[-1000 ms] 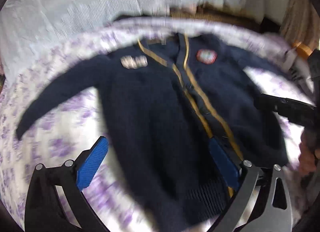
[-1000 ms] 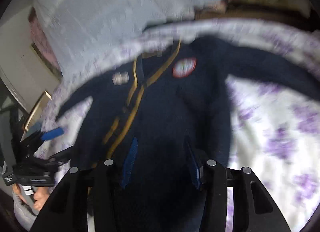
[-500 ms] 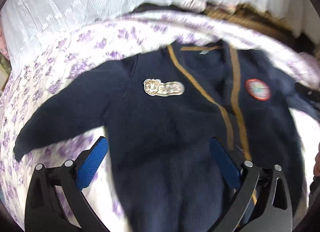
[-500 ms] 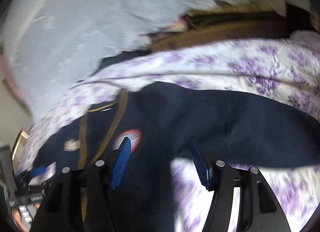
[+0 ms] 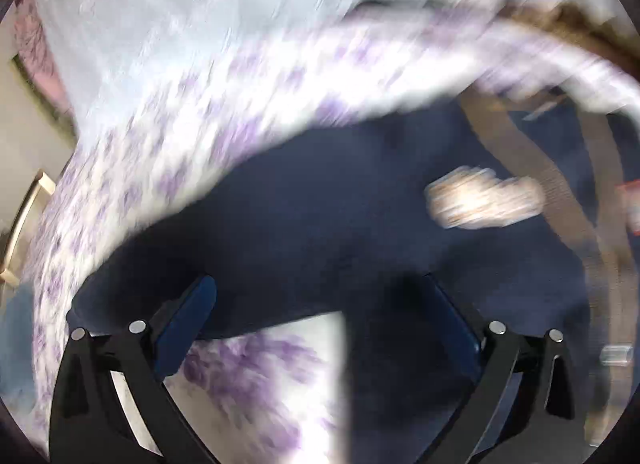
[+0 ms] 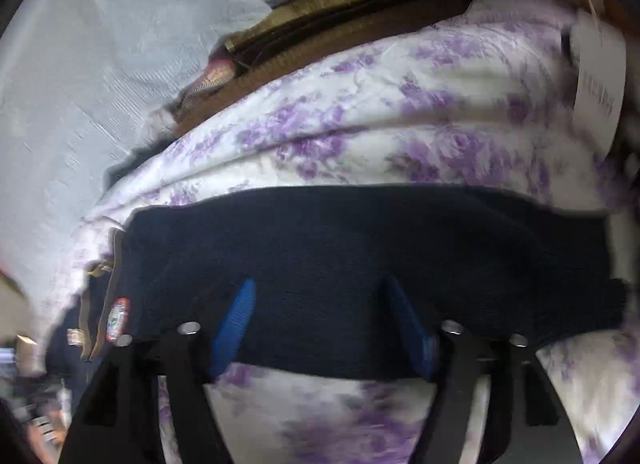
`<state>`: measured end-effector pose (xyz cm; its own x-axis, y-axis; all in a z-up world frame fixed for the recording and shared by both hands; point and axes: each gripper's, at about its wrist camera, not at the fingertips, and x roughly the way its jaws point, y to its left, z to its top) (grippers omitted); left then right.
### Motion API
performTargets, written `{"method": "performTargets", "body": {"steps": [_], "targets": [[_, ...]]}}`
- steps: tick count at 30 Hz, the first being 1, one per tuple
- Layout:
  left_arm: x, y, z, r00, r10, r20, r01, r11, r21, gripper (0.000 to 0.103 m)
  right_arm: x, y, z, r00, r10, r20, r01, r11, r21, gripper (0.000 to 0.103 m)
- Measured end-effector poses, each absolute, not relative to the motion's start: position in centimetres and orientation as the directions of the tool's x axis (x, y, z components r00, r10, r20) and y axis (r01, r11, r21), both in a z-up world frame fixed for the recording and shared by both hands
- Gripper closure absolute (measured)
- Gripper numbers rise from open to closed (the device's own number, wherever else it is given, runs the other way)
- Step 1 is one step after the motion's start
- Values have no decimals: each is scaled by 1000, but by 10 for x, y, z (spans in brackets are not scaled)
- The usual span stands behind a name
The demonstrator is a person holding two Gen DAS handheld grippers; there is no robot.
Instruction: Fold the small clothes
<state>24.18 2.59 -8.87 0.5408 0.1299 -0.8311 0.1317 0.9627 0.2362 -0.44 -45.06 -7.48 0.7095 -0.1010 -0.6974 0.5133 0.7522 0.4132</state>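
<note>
Navy cardigan (image 6: 360,256) flat on floral sheet (image 6: 400,124), both jaws open.

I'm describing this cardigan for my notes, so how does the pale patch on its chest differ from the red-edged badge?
The pale patch is cream and oblong, while the red-edged badge is rounder, with a red rim around a light middle. The patch sits on one side of the tan front bands and the badge on the other. Both lie on the chest of the navy cardigan. Their designs are too blurred to read.
</note>
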Motion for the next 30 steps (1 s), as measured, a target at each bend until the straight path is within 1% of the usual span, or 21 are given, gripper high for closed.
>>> {"method": "performTargets", "body": {"steps": [1,2,3,4,5,6,10,11,12,15,17,19,21,22,23,24,25,27,28,29,30], "targets": [[241,38,-86,559,58,-827,118,982,148,4,-11,-458,-72,714,-82,-695,519,728,448,46],[241,43,-80,564,25,-826,109,989,104,4,-16,-461,-68,714,-90,-694,532,714,455,46],[241,42,-75,559,28,-828,107,989,106,4,-26,-461,-62,719,-122,-684,552,699,455,46],[237,40,-71,580,60,-812,88,987,135,4,-37,-461,-55,722,-162,-673,572,686,449,44],[229,42,-67,607,90,-789,64,985,162,4,-50,-460,-49,725,-198,-659,587,677,443,42],[219,41,-61,642,113,-758,46,982,185,4,-61,-458,-45,726,-209,-655,593,672,443,41],[192,24,-36,706,14,-708,121,983,141,4,-103,-456,-52,723,-202,-660,625,598,502,41],[167,37,-34,716,0,-698,134,981,137,4,-106,-457,-56,724,-183,-665,627,576,525,41],[153,33,-27,728,-19,-686,157,978,139,4,-108,-455,-59,725,-167,-668,626,565,538,41],[123,14,-22,743,-64,-667,226,961,159,4,-101,-456,-67,720,-178,-671,640,545,542,41],[109,-2,-22,737,-93,-669,275,946,171,4,-100,-462,-71,721,-191,-666,652,512,559,41],[107,-27,-22,703,-122,-701,332,927,172,4,-98,-470,-76,720,-210,-662,670,460,583,41],[115,-54,-21,662,-139,-736,364,918,154,4,-88,-473,-72,689,-264,-675,714,404,571,41],[117,-66,-21,653,-145,-744,376,914,152,4,-84,-473,-71,676,-286,-679,729,389,563,40],[121,-84,-19,645,-150,-750,396,904,160,4,-75,-471,-68,656,-325,-682,752,365,549,40],[127,-110,-19,648,-141,-748,421,885,199,4,-68,-471,-68,647,-343,-681,760,358,542,40],[132,-133,-19,668,-112,-736,419,874,246,4,-64,-471,-69,645,-351,-679,763,354,542,42],[140,-176,-26,700,-42,-712,383,865,325,4,-61,-473,-80,629,-400,-666,777,304,551,57],[145,-189,-30,694,-32,-719,383,862,331,4,-64,-473,-85,620,-426,-659,784,289,550,73],[150,-204,-36,679,-32,-734,392,861,325,4,-66,-473,-88,616,-439,-654,786,290,545,78],[156,-225,-45,654,-34,-755,407,857,315,4,-66,-475,-88,624,-432,-651,780,297,551,80]]}}
